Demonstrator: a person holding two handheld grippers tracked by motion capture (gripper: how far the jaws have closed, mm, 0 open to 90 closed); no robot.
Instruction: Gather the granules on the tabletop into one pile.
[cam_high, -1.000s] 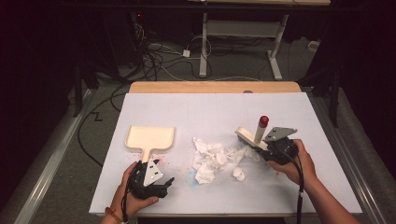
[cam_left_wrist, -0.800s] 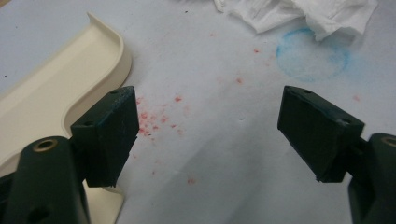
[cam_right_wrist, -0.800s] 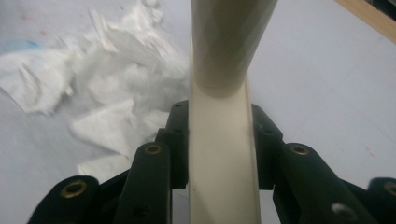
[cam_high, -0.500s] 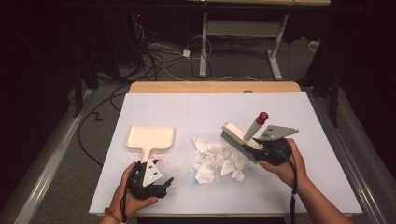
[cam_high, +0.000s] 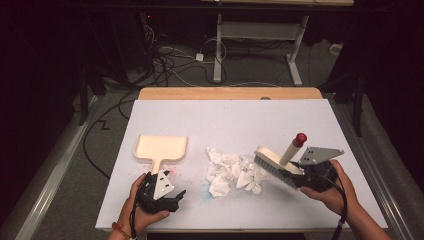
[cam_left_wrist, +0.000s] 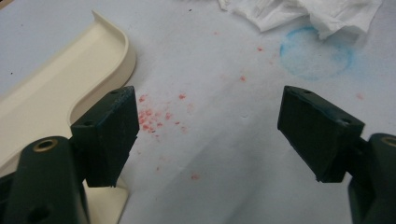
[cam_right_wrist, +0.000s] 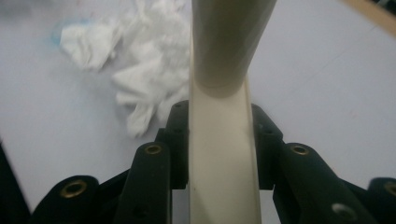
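Note:
A cream dustpan (cam_high: 161, 147) lies flat on the white table, left of centre, its handle (cam_left_wrist: 28, 116) pointing at the person. My left gripper (cam_high: 165, 192) rests just below that handle; its jaws (cam_left_wrist: 210, 126) stand open with the handle beside the left one and nothing between them. A pile of crumpled white paper scraps (cam_high: 231, 170) sits mid-table. My right gripper (cam_high: 295, 176) is shut on the cream back of a hand brush (cam_right_wrist: 218, 154), tilted above the table at the pile's right edge, bristles (cam_high: 267, 166) toward the scraps. Its red-tipped handle (cam_high: 300, 138) slants up.
Red specks (cam_left_wrist: 154, 119) and a blue ring stain (cam_left_wrist: 315, 51) mark the white table top (cam_high: 225, 120). A wooden edge (cam_high: 230, 93) runs along the far side. Cables and desk legs (cam_high: 218, 45) lie on the floor beyond.
My right gripper has lifted and tipped the brush so its bristles face the paper pile, and has shifted slightly toward the near right. The left gripper and the dustpan have kept still.

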